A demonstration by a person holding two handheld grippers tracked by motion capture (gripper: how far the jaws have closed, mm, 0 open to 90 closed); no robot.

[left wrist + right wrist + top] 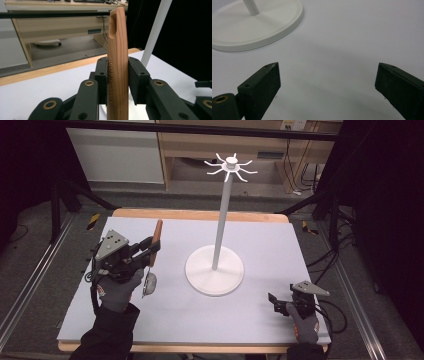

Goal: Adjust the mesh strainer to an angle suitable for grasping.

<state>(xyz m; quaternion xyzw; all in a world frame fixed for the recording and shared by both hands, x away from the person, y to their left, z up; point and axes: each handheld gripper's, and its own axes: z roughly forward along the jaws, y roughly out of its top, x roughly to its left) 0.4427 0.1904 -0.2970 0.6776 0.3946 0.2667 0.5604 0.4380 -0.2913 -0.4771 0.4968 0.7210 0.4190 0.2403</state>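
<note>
A kitchen tool with a wooden handle (157, 236) and a small metal head (149, 283) hangs upright over the left side of the table. My left gripper (151, 251) is shut on the handle. In the left gripper view the handle (117, 45), stamped "KITCHEN TOOL" and slotted near its top, stands between the two pads (136, 77) of the left gripper (117, 80). A white stand (220, 220) with a round base (200, 279) and a ring of hooks (231, 166) rises mid-table. My right gripper (275, 303) rests open near the front right, and in its own view the right gripper (327, 80) holds nothing.
A pale grey mat (270, 245) covers the wooden-edged table. The stand's pole (156, 32) rises just right of the held handle, and its base (262, 22) lies ahead-left of the right jaws. A wooden cabinet (225, 142) stands behind; cables (335, 315) trail at the right.
</note>
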